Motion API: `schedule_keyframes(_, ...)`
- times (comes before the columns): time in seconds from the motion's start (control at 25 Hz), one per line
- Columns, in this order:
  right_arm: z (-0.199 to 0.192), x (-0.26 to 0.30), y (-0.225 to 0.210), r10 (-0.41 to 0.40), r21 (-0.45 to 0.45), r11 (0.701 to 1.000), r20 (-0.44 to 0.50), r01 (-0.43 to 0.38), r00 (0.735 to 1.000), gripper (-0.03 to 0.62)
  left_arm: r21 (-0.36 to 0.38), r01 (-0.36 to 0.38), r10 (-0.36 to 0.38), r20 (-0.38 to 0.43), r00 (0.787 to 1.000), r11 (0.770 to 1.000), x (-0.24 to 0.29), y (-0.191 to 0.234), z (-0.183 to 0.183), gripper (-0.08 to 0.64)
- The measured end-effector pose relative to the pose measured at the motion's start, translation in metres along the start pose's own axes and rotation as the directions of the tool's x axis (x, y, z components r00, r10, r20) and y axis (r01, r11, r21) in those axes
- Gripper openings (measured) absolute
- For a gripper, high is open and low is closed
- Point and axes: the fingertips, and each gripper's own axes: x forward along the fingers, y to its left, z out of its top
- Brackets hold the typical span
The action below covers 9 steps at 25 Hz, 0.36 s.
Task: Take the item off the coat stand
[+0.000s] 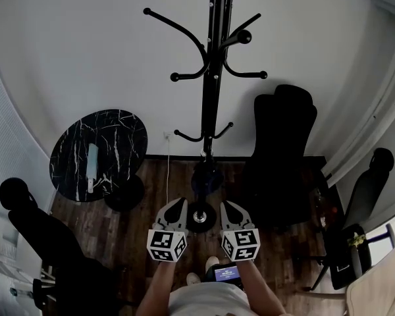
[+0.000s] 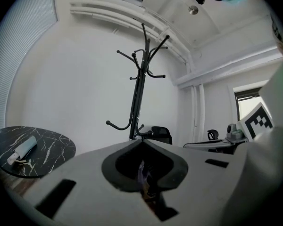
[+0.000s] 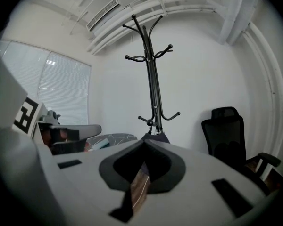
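The black coat stand (image 1: 210,78) rises against the white wall, and all of its hooks that show are bare. It also stands ahead in the left gripper view (image 2: 139,93) and the right gripper view (image 3: 153,79). A pale oblong item (image 1: 92,163) lies on the round black marble table (image 1: 122,133), also seen from the left gripper (image 2: 22,149). My left gripper (image 1: 179,206) and right gripper (image 1: 227,206) hang side by side low in front of the person, just short of the stand's base. Both are shut with nothing between their jaws (image 2: 141,141) (image 3: 146,140).
A black office chair (image 1: 283,150) stands right of the coat stand, close to its base. Another dark chair (image 1: 33,232) is at the lower left, one more (image 1: 368,189) at the right. A white cable (image 1: 168,173) runs down the wall to the wooden floor.
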Motion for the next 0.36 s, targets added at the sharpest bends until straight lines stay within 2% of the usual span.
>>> schedule_keyframes(0.36, -0.0029, -0.0015, -0.0066, -0.015, 0.005, 1.0, -0.007, 0.015, 1.0, 0.012, 0.0, 0.003, -0.003, -0.023, 1.0, 1.0, 0.0025, -0.0013, -0.0089, 0.021)
